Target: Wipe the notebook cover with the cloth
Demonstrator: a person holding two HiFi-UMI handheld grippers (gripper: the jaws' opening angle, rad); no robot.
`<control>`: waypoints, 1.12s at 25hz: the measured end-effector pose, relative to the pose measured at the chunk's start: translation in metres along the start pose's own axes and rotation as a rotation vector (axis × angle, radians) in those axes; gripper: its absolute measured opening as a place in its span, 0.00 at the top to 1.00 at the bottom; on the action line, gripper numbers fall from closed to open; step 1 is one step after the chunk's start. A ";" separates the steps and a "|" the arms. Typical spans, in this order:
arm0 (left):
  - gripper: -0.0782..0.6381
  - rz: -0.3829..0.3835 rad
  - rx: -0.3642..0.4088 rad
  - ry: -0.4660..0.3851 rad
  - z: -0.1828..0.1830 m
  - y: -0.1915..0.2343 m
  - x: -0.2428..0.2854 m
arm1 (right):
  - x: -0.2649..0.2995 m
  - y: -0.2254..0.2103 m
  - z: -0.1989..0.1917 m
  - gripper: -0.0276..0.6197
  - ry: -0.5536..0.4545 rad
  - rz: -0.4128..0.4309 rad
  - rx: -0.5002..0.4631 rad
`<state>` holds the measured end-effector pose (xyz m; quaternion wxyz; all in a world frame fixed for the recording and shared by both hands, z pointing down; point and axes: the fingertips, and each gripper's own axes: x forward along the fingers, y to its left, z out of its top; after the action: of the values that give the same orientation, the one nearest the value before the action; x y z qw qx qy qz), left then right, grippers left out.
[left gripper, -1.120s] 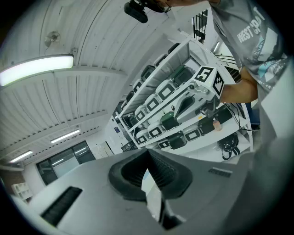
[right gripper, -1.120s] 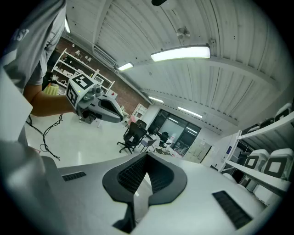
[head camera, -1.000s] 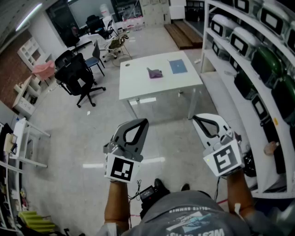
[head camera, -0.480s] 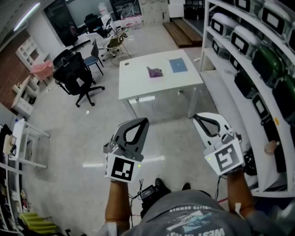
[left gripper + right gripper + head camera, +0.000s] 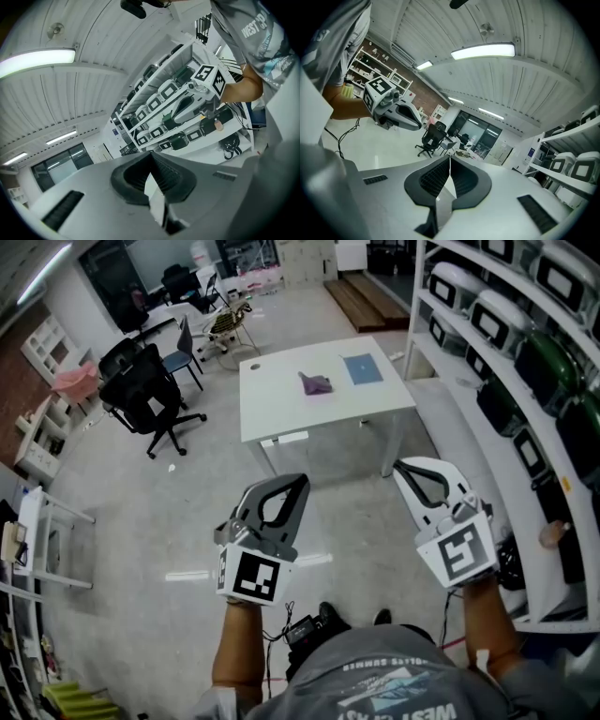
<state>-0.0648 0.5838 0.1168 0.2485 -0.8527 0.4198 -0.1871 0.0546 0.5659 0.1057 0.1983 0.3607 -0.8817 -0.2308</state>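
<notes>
A white table (image 5: pixel 281 413) stands some way ahead across the floor. On it lie a crumpled purple cloth (image 5: pixel 315 383) and, to its right, a flat blue notebook (image 5: pixel 362 369). Both grippers hang over the floor well short of the table, pointing roughly level towards it. My left gripper (image 5: pixel 300 482) has its jaws together with nothing between them, as the left gripper view (image 5: pixel 151 154) also shows. My right gripper (image 5: pixel 398 467) is likewise shut and empty (image 5: pixel 450 158). Each gripper view catches the other gripper to its side.
Tall white shelving (image 5: pixel 525 362) with dark and white cases runs along the right, close to my right arm. Black office chairs (image 5: pixel 141 395) stand left of the table. A small black device with cables (image 5: pixel 305 629) lies on the floor by the person's feet.
Both grippers have shifted a little forward towards the table, which now looks slightly nearer. Their jaws stay together and empty.
</notes>
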 end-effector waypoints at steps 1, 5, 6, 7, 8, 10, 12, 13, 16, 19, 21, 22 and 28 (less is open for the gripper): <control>0.89 0.001 -0.001 -0.002 -0.004 0.005 -0.002 | 0.004 0.000 0.002 0.91 0.003 -0.007 -0.003; 0.89 0.005 -0.007 -0.020 -0.017 0.026 -0.012 | 0.021 0.007 0.007 0.91 0.027 -0.022 -0.003; 0.89 0.004 -0.005 -0.024 -0.020 0.030 -0.013 | 0.026 0.008 0.009 0.91 0.029 -0.025 -0.004; 0.89 0.003 -0.002 -0.028 -0.022 0.034 -0.014 | 0.030 0.010 0.011 0.91 0.033 -0.028 -0.006; 0.89 0.001 0.001 -0.032 -0.024 0.038 -0.015 | 0.034 0.012 0.012 0.91 0.037 -0.029 -0.008; 0.89 0.001 0.003 -0.040 -0.029 0.045 -0.015 | 0.042 0.014 0.013 0.91 0.043 -0.028 -0.010; 0.89 -0.001 0.000 -0.040 -0.033 0.051 -0.012 | 0.050 0.014 0.012 0.91 0.049 -0.026 -0.009; 0.89 -0.002 -0.001 -0.039 -0.035 0.054 -0.010 | 0.053 0.013 0.011 0.91 0.052 -0.025 -0.008; 0.89 -0.004 -0.005 -0.033 -0.043 0.061 -0.003 | 0.066 0.008 0.006 0.91 0.054 -0.023 -0.001; 0.89 -0.003 -0.010 -0.025 -0.051 0.066 0.010 | 0.080 0.000 -0.003 0.91 0.049 -0.015 0.006; 0.89 0.000 -0.015 -0.014 -0.056 0.071 0.022 | 0.090 -0.008 -0.010 0.91 0.047 -0.006 0.010; 0.89 0.002 -0.016 -0.007 -0.059 0.073 0.029 | 0.096 -0.013 -0.014 0.91 0.045 -0.001 0.014; 0.89 0.015 -0.019 0.036 -0.070 0.088 0.081 | 0.131 -0.051 -0.042 0.91 0.026 0.033 0.032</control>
<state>-0.1100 0.4539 0.1312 0.2343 -0.8482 0.4325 -0.1968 0.0178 0.4272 0.1357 0.2077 0.3521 -0.8885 -0.2086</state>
